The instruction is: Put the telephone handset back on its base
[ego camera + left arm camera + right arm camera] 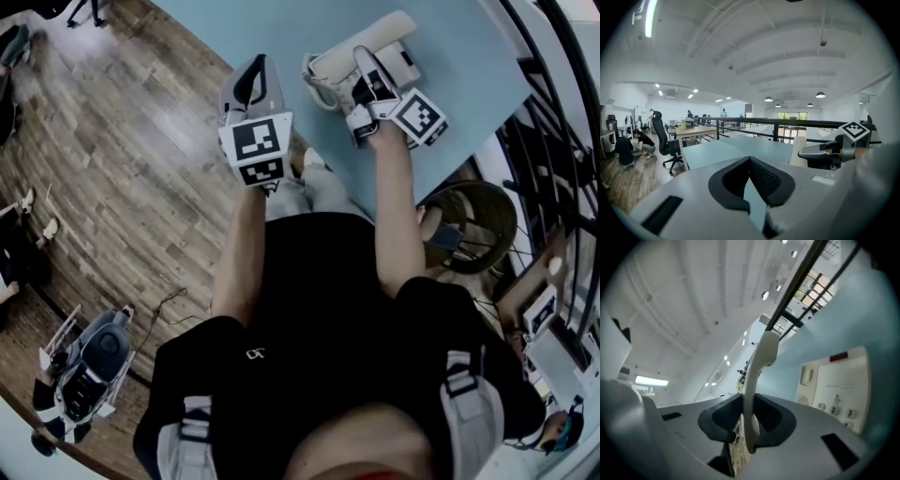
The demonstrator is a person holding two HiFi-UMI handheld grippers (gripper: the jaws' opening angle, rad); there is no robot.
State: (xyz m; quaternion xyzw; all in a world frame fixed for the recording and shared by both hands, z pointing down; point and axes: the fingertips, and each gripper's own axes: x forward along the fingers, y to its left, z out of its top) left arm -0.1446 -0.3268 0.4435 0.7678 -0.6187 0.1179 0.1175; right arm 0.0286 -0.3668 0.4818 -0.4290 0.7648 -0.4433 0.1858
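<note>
My right gripper point(366, 67) is shut on the cream telephone handset point(375, 36) and holds it over the light blue table point(469, 75). In the right gripper view the handset point(759, 366) stands upright between the pads of the right gripper point(749, 416). The cream base point(839, 385), with its number keys, lies just to the right of it. In the head view the base point(405, 58) is partly hidden behind the gripper. My left gripper point(255, 70) hovers off the table's left edge with its fingertips together and nothing in them. The left gripper point(750, 161) view shows the handset point(799, 150) to the right.
A round brown seat point(473, 217) stands under the table's near corner, and a black railing point(553, 112) runs along the right. A grey device point(89, 361) lies on the wood floor at lower left. Far off are desks, a black office chair point(665, 140) and a crouching person point(642, 140).
</note>
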